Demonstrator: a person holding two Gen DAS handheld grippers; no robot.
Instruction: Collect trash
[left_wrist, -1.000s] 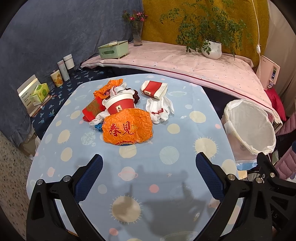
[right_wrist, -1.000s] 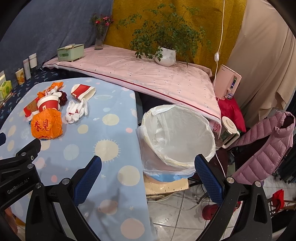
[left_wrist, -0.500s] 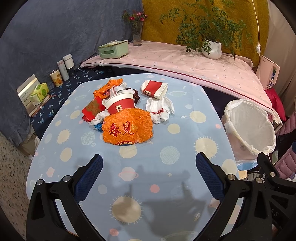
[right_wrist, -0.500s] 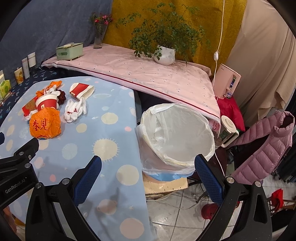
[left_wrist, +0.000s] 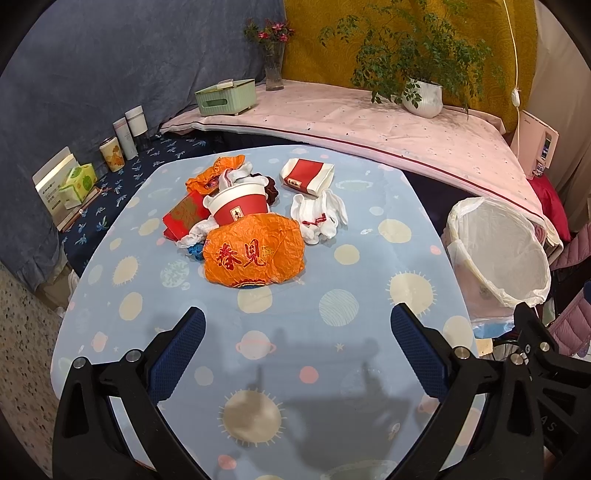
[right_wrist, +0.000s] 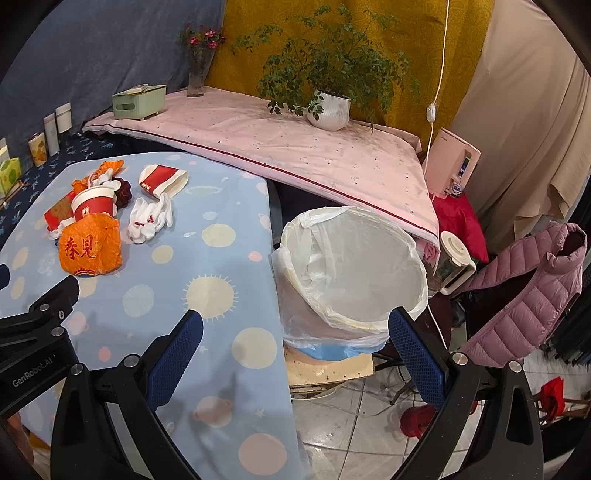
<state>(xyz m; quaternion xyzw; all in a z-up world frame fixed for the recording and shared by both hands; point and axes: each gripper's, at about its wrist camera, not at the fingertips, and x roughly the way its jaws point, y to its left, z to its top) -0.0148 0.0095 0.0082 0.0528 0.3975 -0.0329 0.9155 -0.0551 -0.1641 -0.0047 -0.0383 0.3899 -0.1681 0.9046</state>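
Note:
A pile of trash lies on the blue dotted tablecloth (left_wrist: 332, 354): an orange crumpled bag (left_wrist: 255, 256), a red and white paper cup (left_wrist: 240, 206), a flattened red and white cup (left_wrist: 308, 176), white gloves (left_wrist: 319, 218), a red packet (left_wrist: 183, 216) and an orange wrapper (left_wrist: 214, 171). My left gripper (left_wrist: 297, 349) is open and empty, above the table short of the pile. My right gripper (right_wrist: 295, 350) is open and empty, near the table's right edge beside the white-lined trash bin (right_wrist: 351, 269). The pile also shows in the right wrist view (right_wrist: 90, 243).
A pink-covered bench (right_wrist: 295, 147) holds a potted plant (right_wrist: 328, 107), a green tissue box (right_wrist: 138, 101) and a flower vase (right_wrist: 197, 74). Cups and boxes (left_wrist: 122, 136) stand at the left. A pink jacket (right_wrist: 524, 288) and a jug (right_wrist: 452, 266) lie right of the bin.
The right gripper has drifted slightly, so its view shifted a little. The left gripper and the trash have not visibly moved.

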